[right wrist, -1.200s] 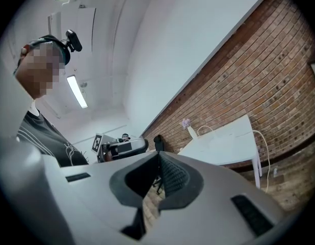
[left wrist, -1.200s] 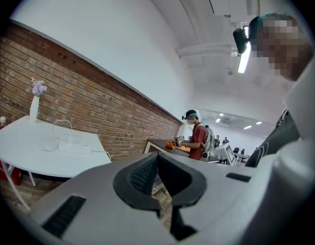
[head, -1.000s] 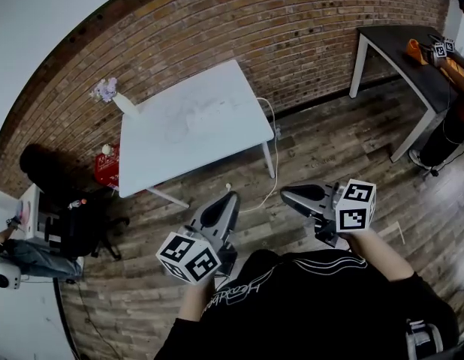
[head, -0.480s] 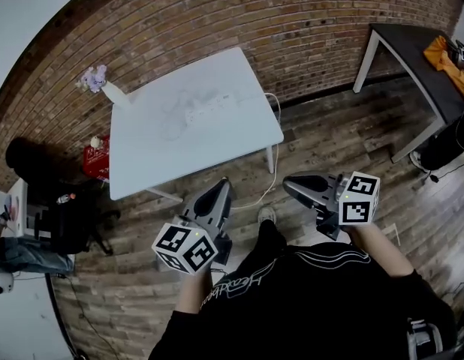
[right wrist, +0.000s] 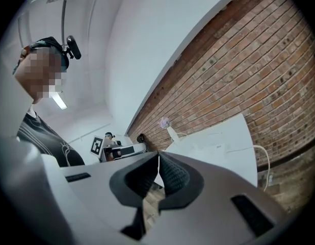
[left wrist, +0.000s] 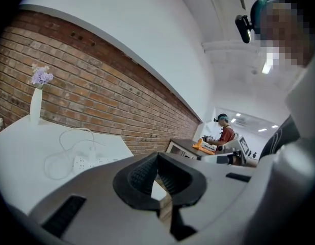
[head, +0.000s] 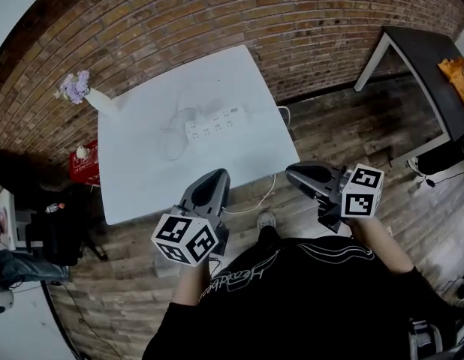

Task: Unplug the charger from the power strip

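Near the middle of the white surface (head: 142,178), the white power strip (head: 213,123) lies flat with the charger (left wrist: 92,148) standing plugged into it and a thin white cable (head: 170,137) looped just beside it. The left tool (head: 214,178) and right tool (head: 298,175) hover by the near edge, well apart from the strip. Each has its jaws together with nothing between them.

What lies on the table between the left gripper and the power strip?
Nothing: in the head view, bare white table separates the left gripper from the power strip.
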`<move>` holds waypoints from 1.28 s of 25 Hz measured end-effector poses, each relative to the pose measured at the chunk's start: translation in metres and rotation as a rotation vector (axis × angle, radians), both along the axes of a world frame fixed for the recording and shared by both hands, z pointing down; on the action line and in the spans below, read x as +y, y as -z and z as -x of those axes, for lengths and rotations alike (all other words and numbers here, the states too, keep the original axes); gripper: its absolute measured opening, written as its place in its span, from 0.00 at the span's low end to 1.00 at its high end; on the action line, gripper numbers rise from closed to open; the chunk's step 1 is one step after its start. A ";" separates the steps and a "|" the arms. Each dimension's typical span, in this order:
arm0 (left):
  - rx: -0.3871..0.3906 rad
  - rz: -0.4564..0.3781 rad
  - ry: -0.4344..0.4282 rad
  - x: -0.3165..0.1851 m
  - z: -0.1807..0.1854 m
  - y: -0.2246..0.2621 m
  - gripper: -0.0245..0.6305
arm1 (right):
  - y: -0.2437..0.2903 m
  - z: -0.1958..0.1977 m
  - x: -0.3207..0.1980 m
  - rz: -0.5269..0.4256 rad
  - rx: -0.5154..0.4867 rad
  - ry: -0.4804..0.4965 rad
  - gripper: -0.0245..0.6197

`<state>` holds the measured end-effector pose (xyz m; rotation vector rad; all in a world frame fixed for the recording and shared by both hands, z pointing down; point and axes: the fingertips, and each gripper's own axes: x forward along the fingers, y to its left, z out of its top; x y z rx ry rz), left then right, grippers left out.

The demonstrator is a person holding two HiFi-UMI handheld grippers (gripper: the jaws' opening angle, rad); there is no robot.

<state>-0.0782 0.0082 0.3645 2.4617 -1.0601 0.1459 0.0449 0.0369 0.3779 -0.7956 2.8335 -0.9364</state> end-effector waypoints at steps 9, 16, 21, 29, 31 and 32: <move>-0.001 0.027 0.040 -0.088 0.029 -0.017 0.04 | -0.018 0.024 -0.093 0.032 0.043 -0.015 0.03; -0.043 0.039 0.112 -0.119 0.044 -0.033 0.04 | -0.053 0.029 -0.134 0.102 0.097 -0.001 0.04; -0.075 0.065 0.173 -0.133 0.052 -0.050 0.04 | -0.082 0.039 -0.165 0.115 0.167 0.063 0.04; -0.113 0.109 0.314 -0.168 0.062 -0.069 0.05 | -0.121 0.053 -0.219 0.142 0.225 0.165 0.04; -0.138 0.120 0.357 -0.178 0.067 -0.077 0.05 | -0.129 0.057 -0.231 0.147 0.234 0.196 0.05; -0.147 0.124 0.380 -0.182 0.069 -0.081 0.05 | -0.132 0.060 -0.237 0.150 0.234 0.214 0.06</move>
